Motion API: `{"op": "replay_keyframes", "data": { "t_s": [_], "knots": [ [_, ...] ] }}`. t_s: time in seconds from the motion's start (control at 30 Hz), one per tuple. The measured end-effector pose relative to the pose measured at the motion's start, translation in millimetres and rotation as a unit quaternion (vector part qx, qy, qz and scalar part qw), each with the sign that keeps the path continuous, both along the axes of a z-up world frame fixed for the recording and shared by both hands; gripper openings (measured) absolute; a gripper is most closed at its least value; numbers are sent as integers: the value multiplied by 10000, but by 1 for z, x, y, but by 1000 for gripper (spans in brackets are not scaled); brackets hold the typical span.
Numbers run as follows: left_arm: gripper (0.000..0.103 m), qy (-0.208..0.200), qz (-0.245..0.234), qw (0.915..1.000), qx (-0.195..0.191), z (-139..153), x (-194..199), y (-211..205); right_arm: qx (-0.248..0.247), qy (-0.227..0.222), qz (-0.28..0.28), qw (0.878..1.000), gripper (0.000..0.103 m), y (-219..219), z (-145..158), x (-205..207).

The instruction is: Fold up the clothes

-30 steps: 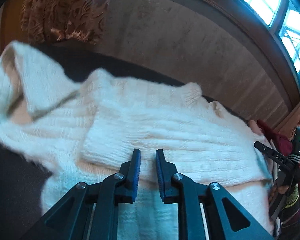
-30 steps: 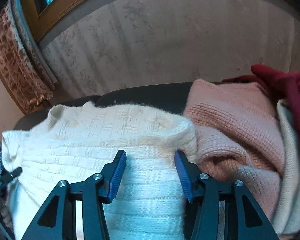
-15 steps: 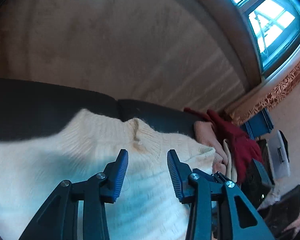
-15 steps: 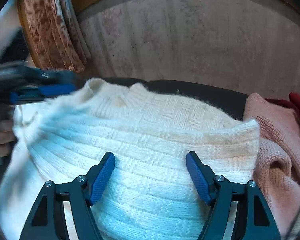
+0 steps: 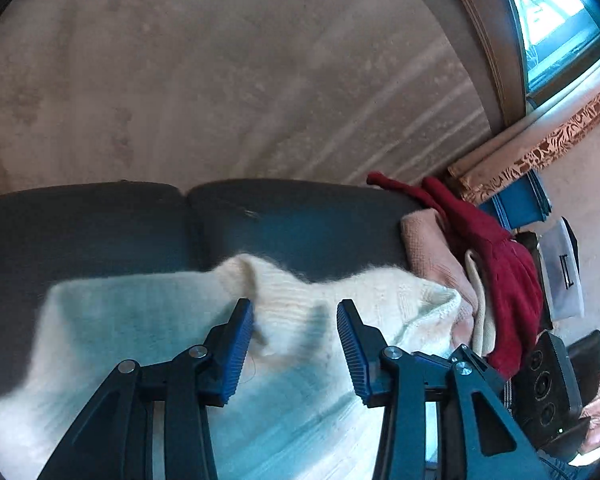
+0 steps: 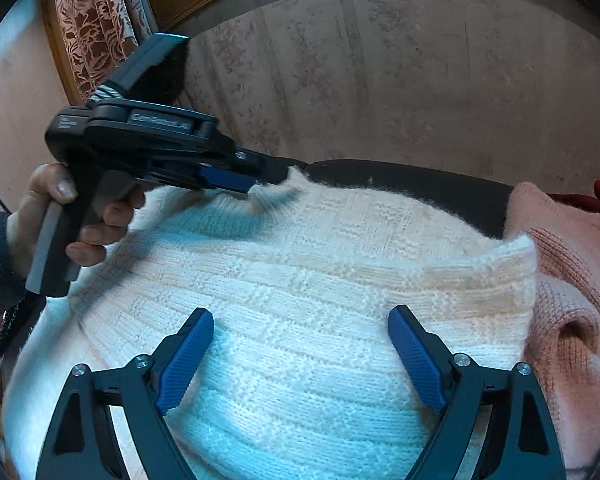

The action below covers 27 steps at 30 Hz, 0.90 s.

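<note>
left gripper (image 5: 294, 334): jaws spread, nothing between them; the blue pads straddle the raised collar bump of the white sweater (image 6: 320, 300) at its far edge. in the right wrist view this tool (image 6: 236, 178) reaches in from the left, and whether a pad touches the knit i cannot tell.
right gripper (image 6: 300, 356): jaws spread wider, empty, hovering low over the sweater's body, short of its right corner.
left hand (image 6: 72, 216): wrapped round the left tool's handle, over the sweater's left side.
sweater position: a compact, apparently doubled block on the dark sofa (image 5: 300, 220), straight in front of both tools; far edge at the backrest.
long axis: runs left to right, across both grippers' line of reach.
nearer tool: left for the collar and left end, right for the right corner.
neighbours: pink knit (image 6: 572, 280) touching the sweater's right edge, red garment (image 5: 496, 256) draped beyond it.
judgement: this fits a pause between folds or a finished one; the pictures don't settle which.
</note>
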<state>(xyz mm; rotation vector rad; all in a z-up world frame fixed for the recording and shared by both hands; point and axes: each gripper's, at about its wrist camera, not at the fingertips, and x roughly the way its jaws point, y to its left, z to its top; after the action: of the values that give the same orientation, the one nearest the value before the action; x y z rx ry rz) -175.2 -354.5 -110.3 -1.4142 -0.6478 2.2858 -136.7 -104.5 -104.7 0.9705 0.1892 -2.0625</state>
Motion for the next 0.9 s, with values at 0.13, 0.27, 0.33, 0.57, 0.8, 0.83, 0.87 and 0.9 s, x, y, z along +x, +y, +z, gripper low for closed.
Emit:
{"op": "replay_keyframes", "data": {
  "t_s": [0.13,0.27,0.33,0.57,0.8,0.83,0.87,0.9],
  "knots": [
    [8,389,99,9970,663,11,-1,0,5,20,-12,10000,91,0,0,4],
    [7,525,361,9944,849,9,-5,-1,2,25,-24,10000,92,0,0,9],
    [7,356,529,9959,644,-2,-8,-3,37,52,-42,10000,92,-1,0,15],
    [17,471,1179,9917,205,1,0,-15,12,25,-39,10000,92,-1,-2,17],
    [23,968,2076,9729,-316,21,94,-54,-75,-55,-8,10000,96,1,-3,14],
    [25,963,2182,9698,-513,18,110,-57,-87,-67,-3,9999,96,1,-4,14],
    [25,952,2282,9663,-710,16,125,-59,-63,-60,6,10000,98,-1,-4,14],
    [27,918,2363,9632,-894,12,138,-60,-28,-49,17,10000,100,-3,-4,14]
  ]
}}
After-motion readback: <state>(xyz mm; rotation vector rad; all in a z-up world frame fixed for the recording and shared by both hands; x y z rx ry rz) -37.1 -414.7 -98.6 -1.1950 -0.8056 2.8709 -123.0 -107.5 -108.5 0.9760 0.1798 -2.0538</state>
